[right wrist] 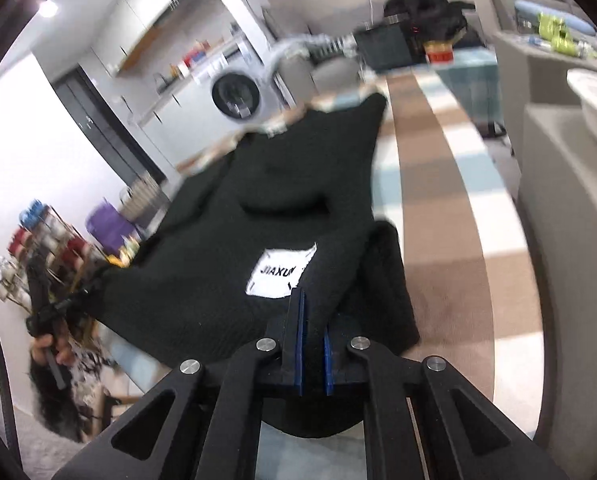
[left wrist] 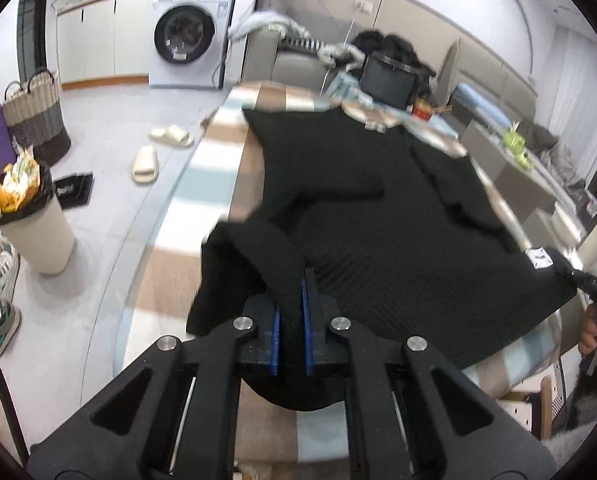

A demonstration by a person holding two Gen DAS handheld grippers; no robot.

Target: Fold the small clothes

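the black knit garment (left wrist: 358, 216) lies spread on the worktop (left wrist: 218, 160), which a striped cloth covers, with its near hem toward the two grippers. the left gripper (left wrist: 292, 300) is closed on the near left corner of the hem, and the fabric stands bunched between its blue pads (left wrist: 307, 320). the right gripper (right wrist: 312, 320) is closed on the near right corner, just beside the white label (right wrist: 278, 272).

the step in hand seems to be the first fold: both corners are pinched and raised a little. the next move probably asks to carry both corners together toward the far edge, at the same height, so the hem stays straight.

the worktop's left edge is near the garment, and beyond the far edge stand a dark box (left wrist: 386, 80) and a red tin (left wrist: 421, 110). to the right, the striped cloth is bare.
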